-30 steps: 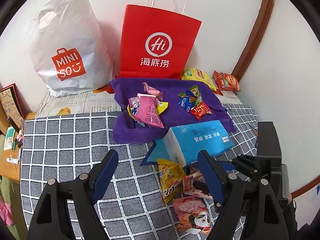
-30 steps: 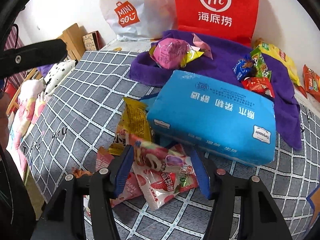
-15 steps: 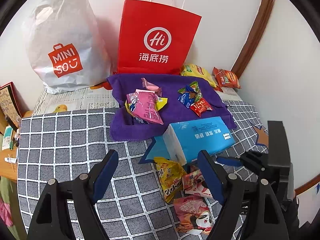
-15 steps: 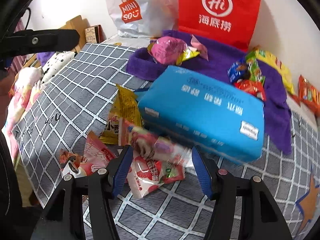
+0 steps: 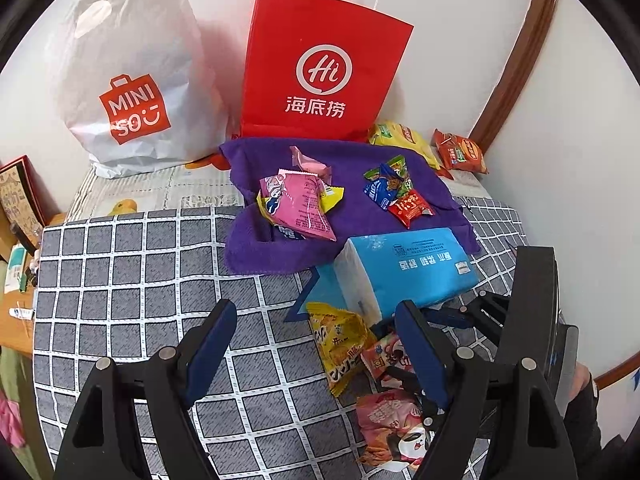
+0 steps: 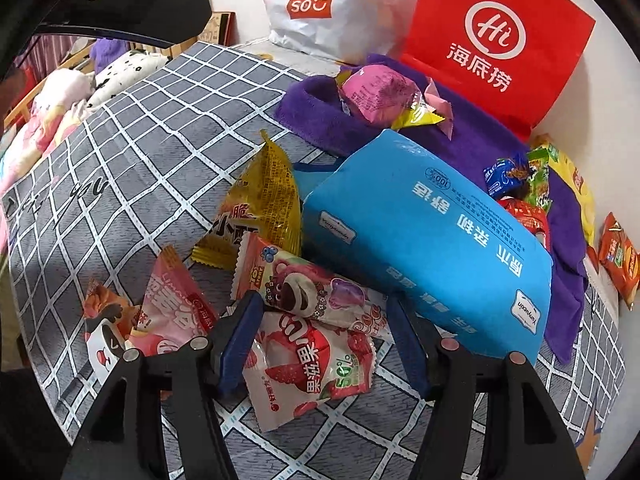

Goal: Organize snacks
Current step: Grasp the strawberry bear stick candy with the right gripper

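Observation:
My right gripper (image 6: 323, 302) points down over a heap of snack packets on the checked sheet (image 6: 140, 168), and its jaws are opening. A bear-print packet (image 6: 304, 284) and a strawberry packet (image 6: 316, 364) lie between its fingers, resting on the bed. A yellow packet (image 6: 264, 200) and a pink packet (image 6: 176, 304) lie beside them. A blue tissue pack (image 6: 432, 240) sits just behind. My left gripper (image 5: 314, 312) hovers open over the sheet with nothing in its jaws. A purple towel (image 5: 280, 248) carries a pink packet (image 5: 304, 208) and small blue, green and red packets (image 5: 394, 188).
A red paper bag (image 5: 324, 72) and a white plastic bag (image 5: 132, 80) stand against the back wall. Yellow (image 5: 400, 136) and orange (image 5: 460, 152) packets lie by the right wall. Bedding and plush items (image 6: 80, 84) crowd the bed's left edge.
The right gripper has rolled and sunk toward the heap. The bear-print packet, blurred between its fingers before, now lies still on the strawberry packet, and the jaws stand wider. The left gripper has barely moved.

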A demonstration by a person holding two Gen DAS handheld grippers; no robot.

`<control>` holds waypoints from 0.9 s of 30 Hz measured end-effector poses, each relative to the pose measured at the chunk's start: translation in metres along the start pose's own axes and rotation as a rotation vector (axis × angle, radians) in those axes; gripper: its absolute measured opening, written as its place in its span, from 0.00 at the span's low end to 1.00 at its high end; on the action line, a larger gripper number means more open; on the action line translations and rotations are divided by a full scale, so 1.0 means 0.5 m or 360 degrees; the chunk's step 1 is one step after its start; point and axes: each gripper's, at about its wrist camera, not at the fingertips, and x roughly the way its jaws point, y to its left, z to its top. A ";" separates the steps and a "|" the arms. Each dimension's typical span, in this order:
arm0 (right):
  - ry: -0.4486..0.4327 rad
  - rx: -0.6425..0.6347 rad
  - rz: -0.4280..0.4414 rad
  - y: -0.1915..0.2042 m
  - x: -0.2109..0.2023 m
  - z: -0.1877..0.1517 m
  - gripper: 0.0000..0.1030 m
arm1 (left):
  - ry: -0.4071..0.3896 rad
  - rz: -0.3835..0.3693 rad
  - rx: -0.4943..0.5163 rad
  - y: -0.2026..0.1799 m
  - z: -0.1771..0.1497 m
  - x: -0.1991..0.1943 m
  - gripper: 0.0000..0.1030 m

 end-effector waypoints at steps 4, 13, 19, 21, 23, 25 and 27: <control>-0.0014 -0.0001 -0.0018 0.008 0.004 0.000 0.63 | 0.0007 -0.0004 -0.0013 0.004 -0.002 0.001 0.78; -0.0026 0.0044 -0.0061 0.008 0.000 0.001 0.32 | 0.0017 0.0018 -0.0022 0.006 -0.008 -0.002 0.78; -0.0027 0.0013 -0.0089 0.023 -0.008 -0.007 0.00 | 0.0015 0.0027 -0.0017 0.002 -0.011 -0.007 0.78; -0.0016 0.0022 -0.0092 0.025 -0.009 -0.009 0.00 | 0.0014 0.0029 -0.0014 0.000 -0.013 -0.009 0.78; -0.0019 0.0014 -0.0127 0.027 -0.011 -0.013 0.00 | 0.0013 0.0031 -0.0012 -0.002 -0.015 -0.011 0.78; -0.0022 0.0026 -0.0130 0.025 -0.012 -0.016 0.00 | 0.0013 0.0033 -0.0011 -0.003 -0.016 -0.011 0.78; -0.0019 0.0048 -0.0134 0.020 -0.014 -0.021 0.00 | 0.0014 0.0037 -0.0007 -0.006 -0.019 -0.012 0.78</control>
